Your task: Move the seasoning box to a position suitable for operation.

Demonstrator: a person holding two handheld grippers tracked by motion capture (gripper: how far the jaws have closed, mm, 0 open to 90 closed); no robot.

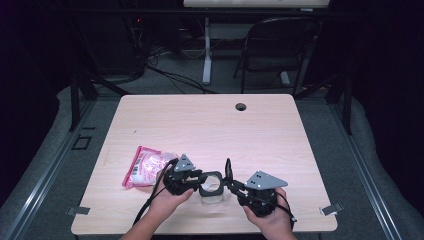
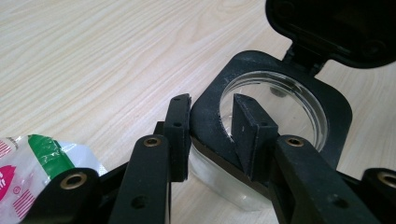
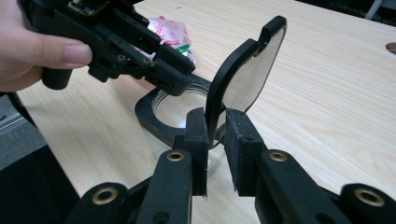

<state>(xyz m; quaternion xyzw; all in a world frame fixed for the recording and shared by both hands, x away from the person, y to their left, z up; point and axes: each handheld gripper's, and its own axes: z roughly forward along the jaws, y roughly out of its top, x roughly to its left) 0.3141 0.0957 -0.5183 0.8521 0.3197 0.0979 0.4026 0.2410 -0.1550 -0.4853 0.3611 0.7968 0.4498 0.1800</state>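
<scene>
Near the table's (image 1: 280, 125) front edge, the left gripper (image 2: 212, 128) clamps a clear jar's (image 1: 211, 192) rim; the right gripper (image 3: 215, 140) pinches its raised lid (image 3: 247, 74).

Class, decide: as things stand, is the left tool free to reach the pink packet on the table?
Probably not yet: the left tool is clamped on the jar's black rim, though the pink packet lies close beside it, unobstructed.
</scene>
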